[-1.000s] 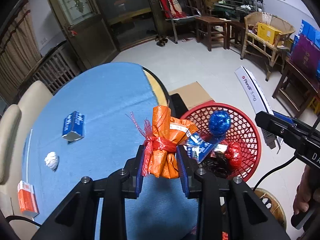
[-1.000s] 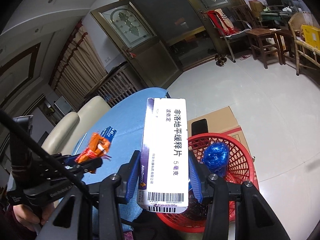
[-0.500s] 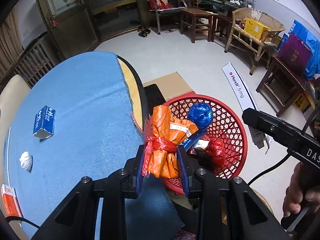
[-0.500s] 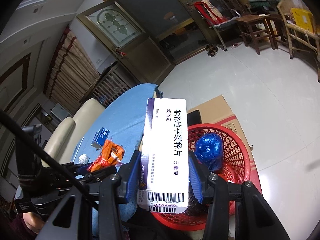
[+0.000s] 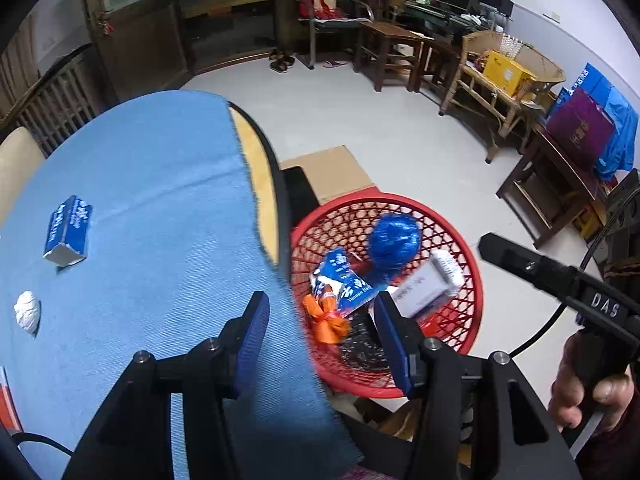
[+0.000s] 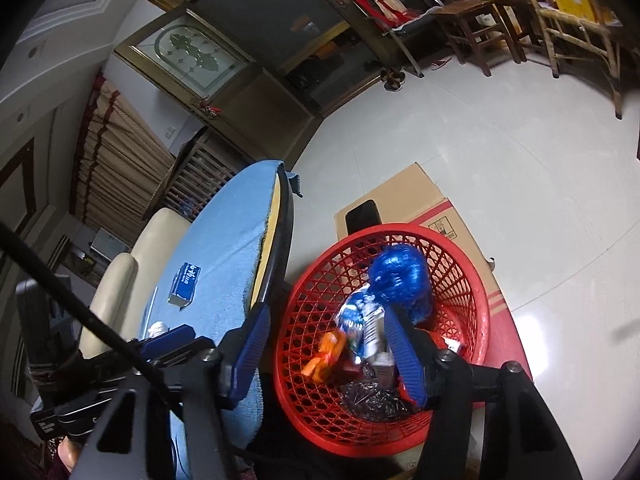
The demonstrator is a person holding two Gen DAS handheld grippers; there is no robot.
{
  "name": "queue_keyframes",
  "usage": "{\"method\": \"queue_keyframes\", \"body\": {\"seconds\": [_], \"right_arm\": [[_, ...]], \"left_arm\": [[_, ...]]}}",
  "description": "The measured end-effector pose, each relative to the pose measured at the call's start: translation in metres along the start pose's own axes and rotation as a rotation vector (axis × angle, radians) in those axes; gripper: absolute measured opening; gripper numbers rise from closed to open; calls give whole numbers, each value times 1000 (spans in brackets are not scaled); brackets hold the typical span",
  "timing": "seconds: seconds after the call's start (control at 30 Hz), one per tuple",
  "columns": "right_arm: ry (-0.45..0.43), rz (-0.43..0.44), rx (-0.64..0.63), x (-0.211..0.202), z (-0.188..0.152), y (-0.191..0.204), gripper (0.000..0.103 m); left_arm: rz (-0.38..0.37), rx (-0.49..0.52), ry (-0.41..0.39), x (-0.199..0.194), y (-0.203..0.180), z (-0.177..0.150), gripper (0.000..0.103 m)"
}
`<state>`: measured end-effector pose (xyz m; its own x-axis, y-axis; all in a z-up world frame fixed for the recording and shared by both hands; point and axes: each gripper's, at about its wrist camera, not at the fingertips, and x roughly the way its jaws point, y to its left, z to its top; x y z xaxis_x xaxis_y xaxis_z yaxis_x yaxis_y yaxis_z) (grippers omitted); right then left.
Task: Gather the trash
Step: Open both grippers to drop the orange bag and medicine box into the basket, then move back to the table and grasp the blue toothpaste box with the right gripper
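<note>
Both the left gripper (image 5: 320,320) and right gripper (image 6: 326,336) hang above the red lattice plastic basket (image 5: 474,292), ribbed blue jaws opening with nothing between them. Inside the basket lie the crinkled orange bag (image 5: 326,320), a white carton (image 5: 428,284) and a shiny blue ball (image 5: 394,240). Beside the basket, the blue woven cloth on the tabletop (image 5: 160,208) carries a small blue box (image 5: 68,230) and a white paper wad (image 5: 27,312).

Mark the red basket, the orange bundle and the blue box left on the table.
red basket (image 5: 472,280), left wrist view, on its right rim.
orange bundle (image 5: 326,320), left wrist view, on its knotted middle, inside the basket.
blue box (image 5: 68,230), left wrist view, on its printed top face.
</note>
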<state>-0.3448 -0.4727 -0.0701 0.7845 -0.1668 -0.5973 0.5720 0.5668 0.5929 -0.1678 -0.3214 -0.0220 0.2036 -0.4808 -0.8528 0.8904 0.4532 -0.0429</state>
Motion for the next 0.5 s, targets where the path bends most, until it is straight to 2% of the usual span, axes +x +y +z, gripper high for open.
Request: {"method": "queue_keyframes", "body": {"seconds": [0.13, 0.3, 0.5], "right_arm": [[-13, -2, -46, -3, 0, 10, 64], [-3, 8, -89, 0, -3, 28, 64], [39, 21, -128, 14, -11, 54, 64]], "left_arm": [[34, -30, -23, -13, 19, -10, 55], [163, -74, -41, -31, 58, -43, 60], [315, -244, -33, -55, 132, -95, 61]]}}
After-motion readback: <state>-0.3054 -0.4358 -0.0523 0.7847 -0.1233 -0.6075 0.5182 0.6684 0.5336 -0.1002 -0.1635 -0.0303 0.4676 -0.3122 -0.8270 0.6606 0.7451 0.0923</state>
